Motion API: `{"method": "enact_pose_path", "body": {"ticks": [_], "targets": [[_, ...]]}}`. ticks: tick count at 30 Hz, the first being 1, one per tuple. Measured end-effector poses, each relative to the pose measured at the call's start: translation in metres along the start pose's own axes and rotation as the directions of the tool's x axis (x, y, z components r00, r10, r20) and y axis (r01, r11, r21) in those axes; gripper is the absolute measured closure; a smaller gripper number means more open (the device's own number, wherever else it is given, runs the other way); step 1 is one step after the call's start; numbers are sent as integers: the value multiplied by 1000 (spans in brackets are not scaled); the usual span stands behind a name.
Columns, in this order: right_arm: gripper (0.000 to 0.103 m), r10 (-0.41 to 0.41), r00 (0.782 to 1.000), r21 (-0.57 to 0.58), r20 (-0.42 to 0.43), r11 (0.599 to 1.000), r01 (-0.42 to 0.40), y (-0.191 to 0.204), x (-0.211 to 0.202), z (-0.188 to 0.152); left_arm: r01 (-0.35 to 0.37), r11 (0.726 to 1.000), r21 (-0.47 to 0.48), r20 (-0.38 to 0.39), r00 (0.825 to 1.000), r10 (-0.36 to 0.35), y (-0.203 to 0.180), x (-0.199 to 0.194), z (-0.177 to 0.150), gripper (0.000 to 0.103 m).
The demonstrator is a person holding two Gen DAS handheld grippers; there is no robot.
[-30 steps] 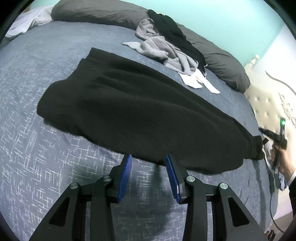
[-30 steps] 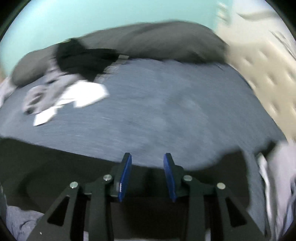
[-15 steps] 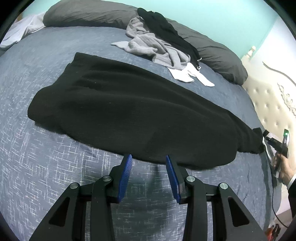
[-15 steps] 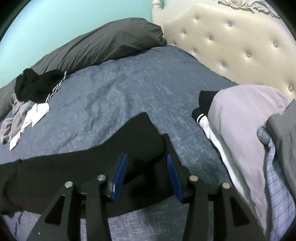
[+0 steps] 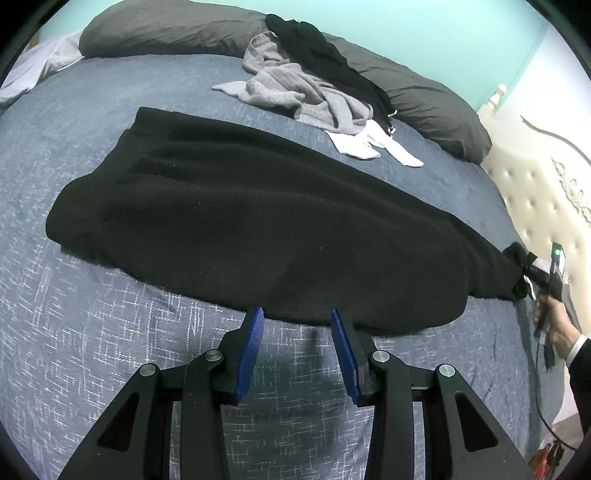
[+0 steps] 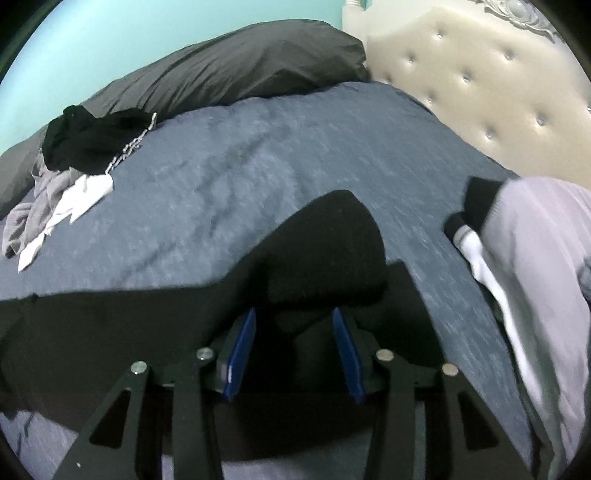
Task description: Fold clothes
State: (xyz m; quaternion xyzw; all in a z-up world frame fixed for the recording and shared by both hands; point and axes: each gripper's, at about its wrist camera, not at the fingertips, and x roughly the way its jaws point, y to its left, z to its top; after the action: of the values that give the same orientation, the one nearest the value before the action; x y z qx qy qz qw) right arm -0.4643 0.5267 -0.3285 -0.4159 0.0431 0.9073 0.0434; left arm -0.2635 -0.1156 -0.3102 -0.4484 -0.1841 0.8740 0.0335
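Your left gripper [image 5: 295,325] hangs at lower centre of its view, fingers spread with nothing between them, just short of the near hem of the black garment [image 5: 236,206], which lies spread across the blue-grey bedspread [image 5: 74,332]. Your right gripper [image 6: 293,328] sits over the garment's narrow end; its jaws have just been opening, cloth bunched between the spread pads, not pinched. A pile of grey, black and white clothes [image 5: 310,88] lies at upper centre against the dark pillows [image 5: 173,33].

Each camera looks steeply down along its own gripper from close over the bed [image 5: 74,332]: the left wrist view faces across the spread black garment [image 5: 240,221] toward the pillows, the right wrist view sits at that garment's end, facing the headboard [image 6: 480,92]; both share the clothes pile [image 5: 306,92].
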Motion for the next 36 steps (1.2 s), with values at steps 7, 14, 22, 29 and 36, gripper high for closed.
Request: {"method": "enact_pose_path", "body": {"ticks": [7, 14, 22, 29, 36], "targets": [[49, 94, 995, 176, 41, 979, -100, -4, 11, 9, 2, 1000, 5, -13, 1000, -2, 0, 8, -2, 61], [48, 94, 995, 280, -24, 956, -84, -16, 31, 0, 7, 1000, 14, -11, 1000, -7, -4, 8, -1, 61], [95, 81, 996, 217, 34, 972, -87, -5, 21, 2, -2, 1000, 17, -7, 1000, 2, -4, 4, 2, 61], [97, 80, 977, 287, 196, 948, -135, -32, -36, -7, 6, 1000, 17, -2, 1000, -6, -6, -1, 2, 61], [97, 41, 997, 349, 60, 935, -59, -68, -35, -53, 21, 1000, 18, -5, 1000, -21, -13, -8, 2, 61]]}}
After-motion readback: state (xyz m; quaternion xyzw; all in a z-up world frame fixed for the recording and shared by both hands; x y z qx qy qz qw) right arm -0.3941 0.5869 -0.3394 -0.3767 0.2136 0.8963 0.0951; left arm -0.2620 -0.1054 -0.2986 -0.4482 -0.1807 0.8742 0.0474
